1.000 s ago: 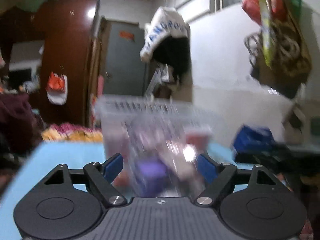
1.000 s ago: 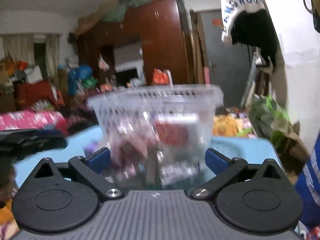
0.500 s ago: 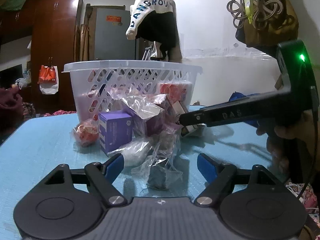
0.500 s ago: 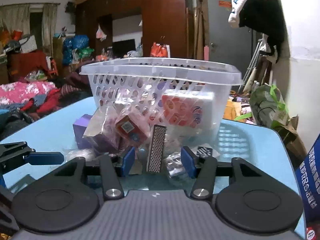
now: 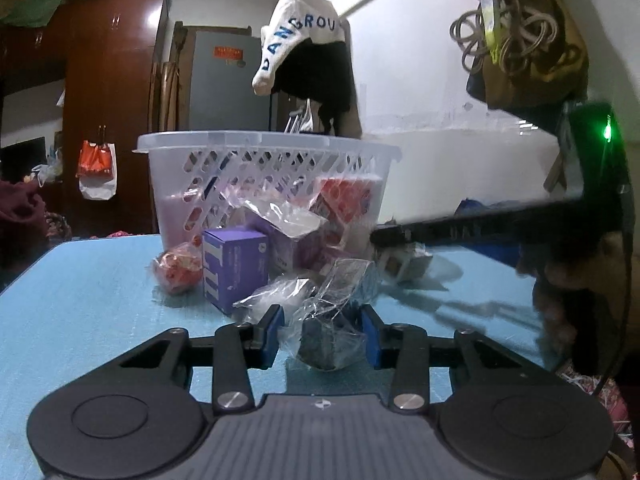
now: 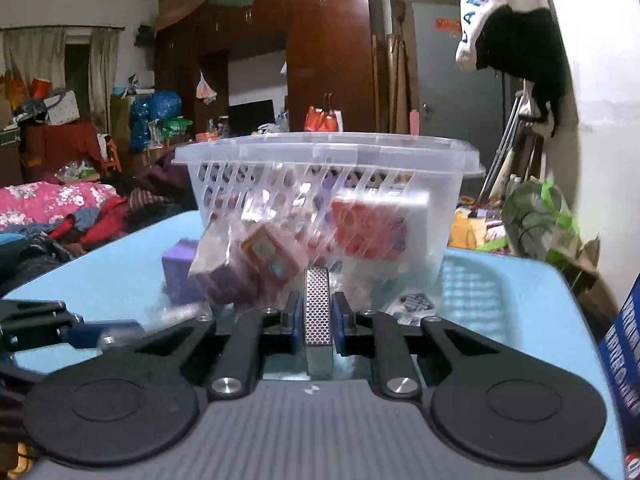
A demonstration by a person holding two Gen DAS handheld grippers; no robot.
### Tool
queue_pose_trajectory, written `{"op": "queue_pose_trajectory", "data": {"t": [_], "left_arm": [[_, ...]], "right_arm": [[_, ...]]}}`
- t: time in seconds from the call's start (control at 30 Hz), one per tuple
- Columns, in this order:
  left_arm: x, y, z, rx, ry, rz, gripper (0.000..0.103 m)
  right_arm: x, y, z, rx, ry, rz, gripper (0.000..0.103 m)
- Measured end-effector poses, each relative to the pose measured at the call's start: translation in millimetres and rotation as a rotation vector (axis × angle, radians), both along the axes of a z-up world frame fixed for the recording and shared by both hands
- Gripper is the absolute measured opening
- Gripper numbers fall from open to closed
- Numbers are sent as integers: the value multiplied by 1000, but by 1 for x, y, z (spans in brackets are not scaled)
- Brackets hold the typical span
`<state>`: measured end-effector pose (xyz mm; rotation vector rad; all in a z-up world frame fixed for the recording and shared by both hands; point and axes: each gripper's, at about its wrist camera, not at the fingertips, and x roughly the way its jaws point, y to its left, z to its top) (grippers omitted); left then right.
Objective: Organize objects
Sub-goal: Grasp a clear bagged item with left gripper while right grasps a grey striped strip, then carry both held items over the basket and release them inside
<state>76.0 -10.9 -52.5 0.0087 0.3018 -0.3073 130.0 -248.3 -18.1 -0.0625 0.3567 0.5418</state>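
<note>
Closing just now, the left gripper (image 5: pixel 322 336) clamps its fingers on a dark bagged item (image 5: pixel 332 344) mid-bench; the right gripper (image 6: pixel 317 316) clamps a grey upright strip (image 6: pixel 317 308). The basket (image 6: pixel 328 152) stands directly ahead on the blue bench (image 5: pixel 80 300), cluttered room behind.

A light-blue table (image 5: pixel 80 300) bears a clear basket (image 5: pixel 264 148), a purple box (image 5: pixel 236 268) and blurred, probably plastic-wrapped packets (image 5: pixel 332 280).

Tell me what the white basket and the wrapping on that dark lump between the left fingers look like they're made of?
Basket: looks like moulded plastic, translucent white and smooth; light shows through its slotted walls. Wrapping: seemingly thin clear plastic film, glossy and crinkled, with bright glints along its folds. The dark lump inside is too hidden to judge.
</note>
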Motion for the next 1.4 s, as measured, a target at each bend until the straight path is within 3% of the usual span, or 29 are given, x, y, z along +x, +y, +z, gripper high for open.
{"op": "queue_pose_trajectory", "data": {"t": [0.47,1.17,1.27,1.4], "left_arm": [[-9,28,9,-65,-46,19,43],[-13,57,28,-167,-91,2,43],[-7,60,42,-173,-114,14,43],[8,56,83,-139,-199,47,43]], "right_arm": [[-18,-6,22,30,-83,-38,17],[-26,-17,35,75,-81,-22,17],[-25,-20,46,89,-91,-13,17],[-18,-13,86,96,-155,-13,17]]}}
